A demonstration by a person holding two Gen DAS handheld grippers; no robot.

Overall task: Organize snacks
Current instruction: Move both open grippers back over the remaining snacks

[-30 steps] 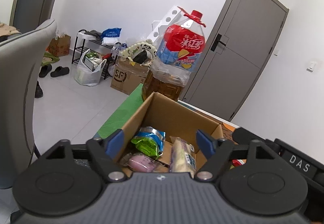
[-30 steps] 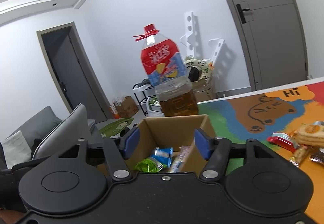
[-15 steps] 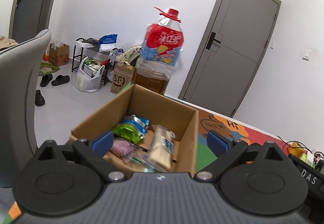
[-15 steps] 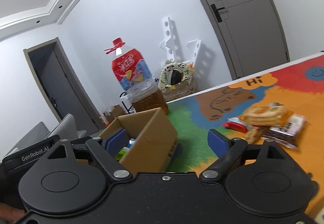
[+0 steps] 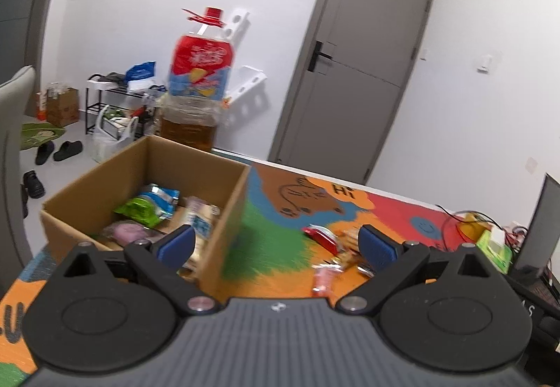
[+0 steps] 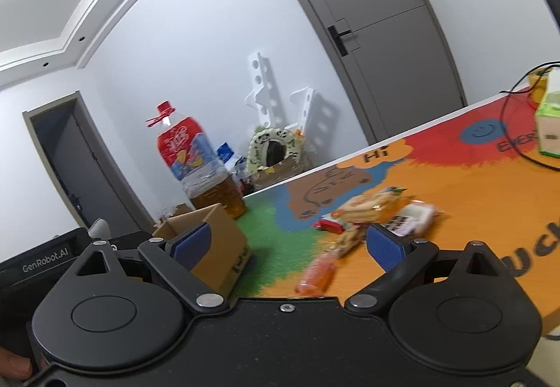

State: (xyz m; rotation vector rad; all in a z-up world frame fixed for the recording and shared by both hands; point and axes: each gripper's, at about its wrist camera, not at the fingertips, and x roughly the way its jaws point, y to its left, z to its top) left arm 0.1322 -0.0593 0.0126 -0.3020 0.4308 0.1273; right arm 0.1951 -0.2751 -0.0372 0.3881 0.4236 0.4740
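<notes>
Both grippers tip slightly down over the mat. Left gripper (image 5: pixel 276 243) is spread wide and empty; right gripper (image 6: pixel 287 245) is still opening, gripping nothing. One cardboard box (image 5: pixel 224 212) sits at 10 o'clock with about four packets inside. Roughly five loose snacks (image 6: pixel 371 212) lie at 1 o'clock, bare mat (image 6: pixel 472 194) around them.

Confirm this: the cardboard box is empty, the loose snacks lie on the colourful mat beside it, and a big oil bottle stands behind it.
Not quite: the cardboard box is not empty. The left wrist view shows packets in it, including a green packet. The loose snacks do lie on the colourful mat beside it, and the oil bottle stands behind.
</notes>
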